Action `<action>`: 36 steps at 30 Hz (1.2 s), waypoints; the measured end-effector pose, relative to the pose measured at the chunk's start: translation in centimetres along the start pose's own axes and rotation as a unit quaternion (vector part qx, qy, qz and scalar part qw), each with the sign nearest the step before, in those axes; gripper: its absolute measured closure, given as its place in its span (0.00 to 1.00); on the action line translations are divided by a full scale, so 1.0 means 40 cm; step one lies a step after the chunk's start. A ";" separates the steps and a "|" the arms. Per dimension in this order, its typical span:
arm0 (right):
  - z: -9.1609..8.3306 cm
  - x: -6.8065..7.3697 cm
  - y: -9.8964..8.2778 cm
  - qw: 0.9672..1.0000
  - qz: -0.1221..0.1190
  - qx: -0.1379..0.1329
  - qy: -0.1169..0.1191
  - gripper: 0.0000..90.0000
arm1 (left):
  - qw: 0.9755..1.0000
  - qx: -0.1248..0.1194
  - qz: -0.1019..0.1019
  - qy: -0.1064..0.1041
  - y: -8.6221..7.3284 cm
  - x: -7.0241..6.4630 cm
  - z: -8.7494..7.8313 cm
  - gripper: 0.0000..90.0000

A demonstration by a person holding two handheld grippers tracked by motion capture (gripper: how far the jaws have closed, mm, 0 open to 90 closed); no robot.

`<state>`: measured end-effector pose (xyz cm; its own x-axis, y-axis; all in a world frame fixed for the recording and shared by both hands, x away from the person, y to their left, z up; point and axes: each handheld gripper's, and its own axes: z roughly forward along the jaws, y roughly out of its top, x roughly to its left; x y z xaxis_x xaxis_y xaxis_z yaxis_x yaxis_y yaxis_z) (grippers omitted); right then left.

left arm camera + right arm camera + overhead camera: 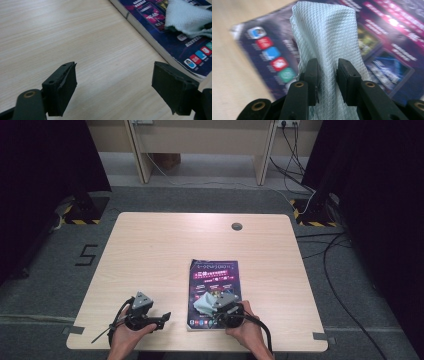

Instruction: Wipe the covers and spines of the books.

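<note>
A pale blue-green waffle-textured cloth (pixel 324 37) is pinched between the jaws of the right gripper (pixel 328 75), bunched upward and pressed from both sides. The cloth is held over the lower part of a dark purple magazine (pixel 214 280), which lies flat on the light wood worktop (pixel 165 245), near its front edge and right of centre. In the high view the right gripper (pixel 220 312) is seen over the magazine's lower right area, with the cloth (pixel 202 305) just to its left. The left gripper (pixel 113 87) is held beside the magazine's left edge, jaws spread wide with nothing between them, above bare worktop.
</note>
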<state>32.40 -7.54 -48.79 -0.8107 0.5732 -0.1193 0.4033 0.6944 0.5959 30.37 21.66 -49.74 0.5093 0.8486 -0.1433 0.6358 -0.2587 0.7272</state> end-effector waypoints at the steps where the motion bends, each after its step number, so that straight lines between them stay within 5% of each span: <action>1: 0.001 0.013 0.002 1.000 -0.005 0.000 0.003 0.79 | 1.000 0.000 0.001 -0.004 0.000 -0.004 0.001 0.22; 7: -0.004 0.048 0.004 1.000 -0.021 0.001 0.018 0.79 | 1.000 -0.004 0.000 -0.028 -0.001 -0.032 0.005 0.21; 19: -0.061 -0.017 -0.080 1.000 0.017 0.009 -0.018 0.79 | 0.998 -0.017 0.009 -0.066 -0.001 -0.117 0.025 0.21; 27: -0.078 -0.039 -0.111 0.999 0.030 0.006 -0.028 0.78 | 0.998 -0.001 0.045 -0.043 -0.001 -0.158 0.058 0.21; 30: -0.076 -0.045 -0.109 0.999 0.032 0.008 -0.029 0.78 | 0.996 0.026 0.081 -0.016 -0.005 -0.160 0.070 0.21; 36: -0.067 -0.071 -0.102 0.998 0.040 0.010 -0.040 0.79 | 0.996 0.036 0.080 -0.020 -0.008 -0.157 0.081 0.18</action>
<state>31.93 -13.18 -48.75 -0.7389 0.6601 -0.1352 0.4751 0.6528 0.5900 28.84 14.94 -51.25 0.6291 0.7753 -0.0571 0.5843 -0.4231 0.6925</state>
